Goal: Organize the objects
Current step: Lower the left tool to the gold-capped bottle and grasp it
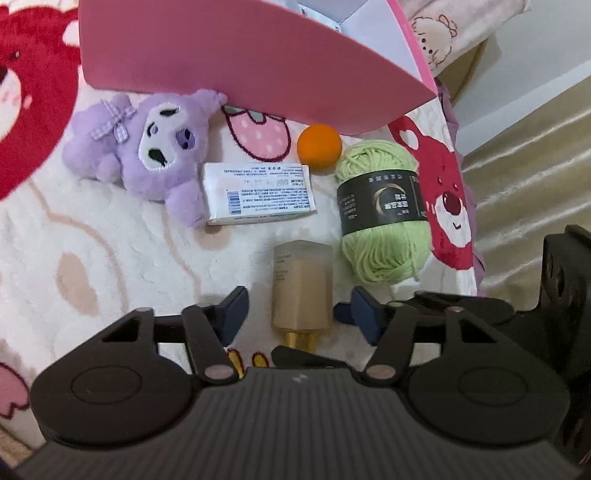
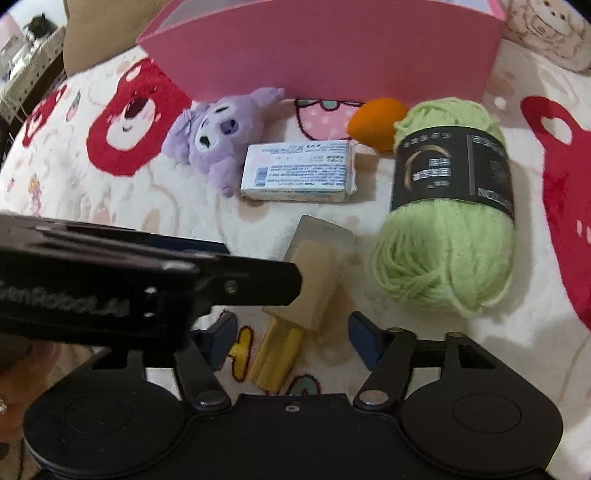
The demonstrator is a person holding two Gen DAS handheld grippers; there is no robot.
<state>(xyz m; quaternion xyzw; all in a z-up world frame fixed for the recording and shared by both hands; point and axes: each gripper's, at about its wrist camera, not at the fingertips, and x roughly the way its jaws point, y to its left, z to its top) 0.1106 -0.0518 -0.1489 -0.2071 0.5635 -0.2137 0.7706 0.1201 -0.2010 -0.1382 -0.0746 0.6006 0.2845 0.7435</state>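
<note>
A beige bottle (image 1: 302, 288) with a gold cap lies on the blanket between the open fingers of my left gripper (image 1: 297, 314), not gripped. In the right wrist view the bottle (image 2: 314, 273) lies between the open fingers of my right gripper (image 2: 291, 338), with the left gripper's body (image 2: 110, 280) over it from the left. Beyond lie a white box (image 1: 258, 194) (image 2: 299, 171), a purple plush (image 1: 147, 147) (image 2: 218, 136), an orange sponge (image 1: 319, 147) (image 2: 376, 122) and green yarn (image 1: 384, 206) (image 2: 447, 206).
A pink box (image 1: 236, 62) (image 2: 332, 55) stands open at the back, holding white items. The bed's right edge (image 1: 472, 221) drops off beside the yarn. A pillow (image 2: 546, 29) lies at the far right.
</note>
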